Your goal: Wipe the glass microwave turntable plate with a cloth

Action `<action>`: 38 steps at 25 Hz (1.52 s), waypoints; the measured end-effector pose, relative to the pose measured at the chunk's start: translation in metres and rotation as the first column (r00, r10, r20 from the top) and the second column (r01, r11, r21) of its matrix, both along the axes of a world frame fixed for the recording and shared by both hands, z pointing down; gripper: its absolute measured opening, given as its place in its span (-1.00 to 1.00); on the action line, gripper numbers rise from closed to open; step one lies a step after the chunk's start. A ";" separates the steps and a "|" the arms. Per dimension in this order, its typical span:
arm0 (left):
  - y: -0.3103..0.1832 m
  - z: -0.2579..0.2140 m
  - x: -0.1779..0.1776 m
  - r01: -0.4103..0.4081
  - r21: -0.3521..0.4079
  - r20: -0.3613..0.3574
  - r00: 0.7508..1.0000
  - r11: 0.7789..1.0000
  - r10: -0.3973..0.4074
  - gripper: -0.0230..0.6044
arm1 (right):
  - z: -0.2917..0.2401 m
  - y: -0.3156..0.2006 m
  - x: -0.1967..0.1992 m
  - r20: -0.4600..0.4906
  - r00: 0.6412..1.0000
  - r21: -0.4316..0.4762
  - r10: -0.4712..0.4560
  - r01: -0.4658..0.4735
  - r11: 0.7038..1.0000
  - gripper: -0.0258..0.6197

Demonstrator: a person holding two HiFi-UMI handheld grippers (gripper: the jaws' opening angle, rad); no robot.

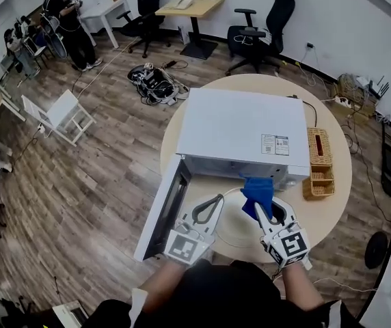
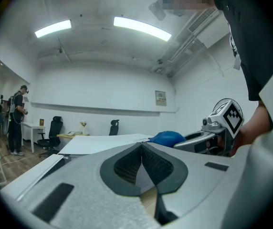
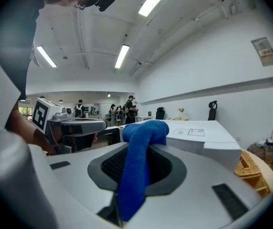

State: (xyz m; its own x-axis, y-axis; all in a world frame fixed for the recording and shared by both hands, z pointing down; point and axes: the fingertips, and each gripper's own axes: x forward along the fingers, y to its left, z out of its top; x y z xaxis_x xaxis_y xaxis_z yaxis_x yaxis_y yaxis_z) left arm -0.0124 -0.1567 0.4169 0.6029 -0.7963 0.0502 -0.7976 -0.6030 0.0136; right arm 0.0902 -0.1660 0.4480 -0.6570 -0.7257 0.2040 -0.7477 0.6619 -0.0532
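The clear glass turntable plate [image 1: 238, 223] hangs just above the round table, in front of the white microwave [image 1: 243, 132]. My left gripper [image 1: 216, 200] is shut on the plate's left rim; in the left gripper view [image 2: 142, 147] the pads meet on a thin pale edge. My right gripper [image 1: 264, 209] is shut on a blue cloth [image 1: 257, 191], which bunches over the plate's right side. The right gripper view shows that cloth [image 3: 139, 168] draped down between the jaws [image 3: 137, 149], with the left gripper [image 3: 74, 125] beside it.
The microwave door [image 1: 163, 207] stands open to the left. A wicker basket [image 1: 320, 162] sits on the round wooden table [image 1: 332, 203] right of the microwave. Office chairs, desks, a cable heap [image 1: 151, 80] and a standing person [image 1: 65, 19] are farther off.
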 end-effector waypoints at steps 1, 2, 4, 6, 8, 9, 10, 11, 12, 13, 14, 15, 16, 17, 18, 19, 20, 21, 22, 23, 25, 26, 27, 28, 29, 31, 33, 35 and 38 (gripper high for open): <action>0.001 0.003 0.000 0.006 -0.003 0.002 1.000 1.000 -0.006 -0.91 | 0.007 -0.001 -0.002 -0.003 1.000 -0.016 -0.015 0.015 1.000 -0.67; 0.002 0.007 0.001 0.010 -0.007 0.005 1.000 1.000 -0.010 -0.91 | 0.014 -0.001 -0.004 -0.006 1.000 -0.031 -0.028 0.028 0.999 -0.67; 0.003 0.016 0.000 0.024 -0.020 0.005 1.000 0.999 -0.024 -0.91 | 0.028 -0.003 -0.008 -0.012 0.999 -0.056 -0.051 0.050 0.997 -0.67; 0.003 0.023 -0.002 0.047 -0.032 0.003 0.999 0.998 -0.047 -0.91 | 0.042 -0.005 -0.013 -0.016 0.997 -0.083 -0.074 0.072 0.994 -0.67; 0.004 0.030 -0.005 0.071 -0.050 0.003 0.997 0.996 -0.071 -0.91 | 0.057 -0.007 -0.017 -0.024 0.995 -0.111 -0.095 0.092 0.990 -0.67; 0.005 0.035 -0.007 0.083 -0.060 0.003 0.997 0.995 -0.083 -0.91 | 0.065 -0.007 -0.018 -0.029 0.994 -0.125 -0.105 0.100 0.987 -0.67; 0.007 0.039 -0.009 0.096 -0.071 0.005 0.995 0.993 -0.096 -0.91 | 0.074 -0.009 -0.020 -0.035 0.993 -0.139 -0.113 0.108 0.984 -0.67; 0.008 0.043 -0.011 0.109 -0.081 0.008 0.994 0.991 -0.109 -0.91 | 0.084 -0.010 -0.022 -0.043 0.992 -0.155 -0.121 0.113 0.981 -0.68; 0.009 0.047 -0.014 0.123 -0.091 0.008 0.992 0.988 -0.123 -0.91 | 0.094 -0.012 -0.025 -0.052 0.990 -0.174 -0.129 0.118 0.978 -0.68; 0.011 0.051 -0.017 0.138 -0.101 0.005 0.990 0.985 -0.138 -0.91 | 0.105 -0.014 -0.028 -0.062 0.988 -0.197 -0.138 0.124 0.973 -0.68; 0.012 0.054 -0.020 0.152 -0.110 0.003 0.988 0.982 -0.152 -0.91 | 0.116 -0.015 -0.031 -0.074 0.986 -0.221 -0.149 0.129 0.967 -0.67; 0.013 0.057 -0.023 0.164 -0.117 0.002 0.986 0.979 -0.165 -0.91 | 0.126 -0.016 -0.034 -0.090 0.983 -0.241 -0.161 0.135 0.961 -0.67; 0.014 0.060 -0.025 0.175 -0.123 0.003 0.984 0.977 -0.176 -0.91 | 0.137 -0.017 -0.037 -0.111 0.978 -0.255 -0.175 0.142 0.956 -0.67; 0.015 0.063 -0.027 0.185 -0.129 0.005 0.982 0.974 -0.186 -0.91 | 0.147 -0.017 -0.040 -0.137 0.972 -0.263 -0.191 0.150 0.953 -0.67; 0.017 0.066 -0.029 0.195 -0.135 0.007 0.981 0.971 -0.196 -0.91 | 0.156 -0.017 -0.043 -0.164 0.964 -0.270 -0.208 0.159 0.950 -0.68; 0.019 0.069 -0.030 0.205 -0.142 0.009 0.979 0.969 -0.205 -0.91 | 0.165 -0.016 -0.046 -0.187 0.956 -0.280 -0.226 0.168 0.945 -0.67; 0.021 0.072 -0.032 0.213 -0.149 0.010 0.977 0.966 -0.214 -0.91 | 0.174 -0.015 -0.049 -0.203 0.949 -0.294 -0.243 0.177 0.939 -0.67; 0.022 0.073 -0.035 0.221 -0.154 0.012 0.975 0.963 -0.222 -0.91 | 0.182 -0.013 -0.053 -0.213 0.942 -0.309 -0.258 0.185 0.933 -0.68; 0.023 0.073 -0.037 0.229 -0.157 0.013 0.973 0.961 -0.229 -0.91 | 0.188 -0.012 -0.056 -0.220 0.937 -0.323 -0.270 0.191 0.927 -0.68; 0.023 0.073 -0.040 0.235 -0.156 0.012 0.972 0.959 -0.236 -0.91 | 0.194 -0.012 -0.059 -0.228 0.933 -0.336 -0.279 0.194 0.922 -0.69; 0.024 0.072 -0.043 0.246 -0.155 0.006 0.969 0.957 -0.249 -0.91 | 0.206 -0.010 -0.061 -0.247 0.923 -0.364 -0.295 0.194 0.911 -0.70; 0.025 0.071 -0.045 0.252 -0.158 0.003 0.967 0.955 -0.255 -0.91 | 0.213 -0.008 -0.063 -0.254 0.918 -0.380 -0.304 0.195 0.904 -0.70; 0.026 0.072 -0.046 0.258 -0.161 0.003 0.965 0.953 -0.261 -0.91 | 0.219 -0.007 -0.065 -0.260 0.913 -0.393 -0.315 0.197 0.898 -0.70; 0.027 0.072 -0.048 0.265 -0.163 0.004 0.964 0.950 -0.267 -0.91 | 0.224 -0.006 -0.067 -0.265 0.908 -0.404 -0.325 0.201 0.892 -0.70; 0.027 0.072 -0.051 0.271 -0.165 0.004 0.962 0.948 -0.274 -0.91 | 0.228 -0.006 -0.070 -0.271 0.903 -0.412 -0.334 0.205 0.888 -0.70; 0.027 0.073 -0.055 0.283 -0.162 0.007 0.958 0.945 -0.286 -0.91 | 0.236 -0.006 -0.073 -0.287 0.892 -0.425 -0.349 0.208 0.881 -0.70; 0.027 0.075 -0.058 0.290 -0.163 0.013 0.956 0.943 -0.292 -0.91 | 0.245 -0.006 -0.073 -0.313 0.881 -0.430 -0.354 0.200 0.880 -0.70; 0.027 0.076 -0.059 0.292 -0.165 0.017 0.956 0.942 -0.293 -0.91 | 0.250 -0.009 -0.072 -0.348 0.869 -0.415 -0.351 0.193 0.889 -0.70; 0.028 0.077 -0.065 0.302 -0.168 0.018 0.953 0.939 -0.303 -0.91 | 0.256 -0.010 -0.074 -0.377 0.854 -0.405 -0.360 0.197 0.893 -0.71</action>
State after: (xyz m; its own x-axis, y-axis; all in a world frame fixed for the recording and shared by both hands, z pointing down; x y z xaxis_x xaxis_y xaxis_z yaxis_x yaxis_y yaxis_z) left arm -0.0769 -0.1285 0.4937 0.3360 -0.9216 0.1941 -0.9414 -0.3221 0.1001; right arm 0.0166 -0.1760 0.7037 -0.6059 -0.3564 0.7113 -0.5333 0.8454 -0.0307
